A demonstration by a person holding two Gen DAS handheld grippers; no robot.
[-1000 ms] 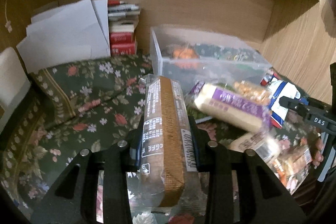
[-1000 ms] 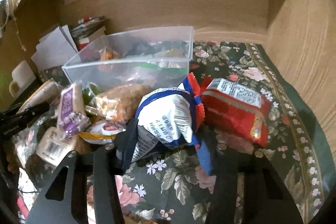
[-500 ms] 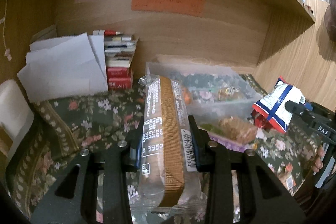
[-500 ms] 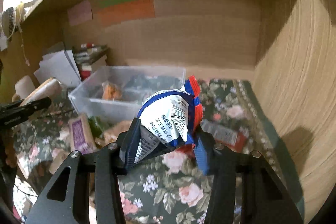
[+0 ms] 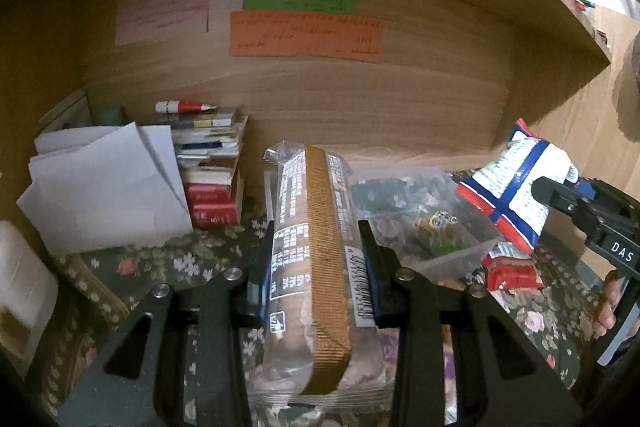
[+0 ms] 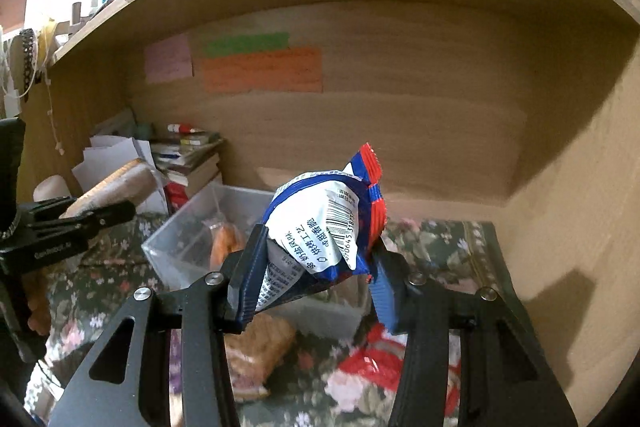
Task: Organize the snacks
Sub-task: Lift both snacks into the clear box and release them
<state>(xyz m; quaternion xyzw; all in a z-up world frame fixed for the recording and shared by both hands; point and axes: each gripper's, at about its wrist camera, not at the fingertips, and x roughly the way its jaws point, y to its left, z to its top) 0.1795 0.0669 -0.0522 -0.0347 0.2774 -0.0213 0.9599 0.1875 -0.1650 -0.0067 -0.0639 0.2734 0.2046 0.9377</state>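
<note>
Seemingly mid-carry toward the clear plastic bin on the floral cloth, the left gripper pinches a long biscuit sleeve and the right gripper a blue-white pouch, both aloft; lowering and releasing inside comes next.

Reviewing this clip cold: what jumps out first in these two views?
Each gripper is shut on a snack, held up off the floral cloth. The left gripper clamps a long clear-wrapped biscuit pack; the right gripper pinches a crumpled blue, white and red packet. Behind them sits a clear bin with a few snacks inside, and colored notes stick to the wooden back wall.
</note>
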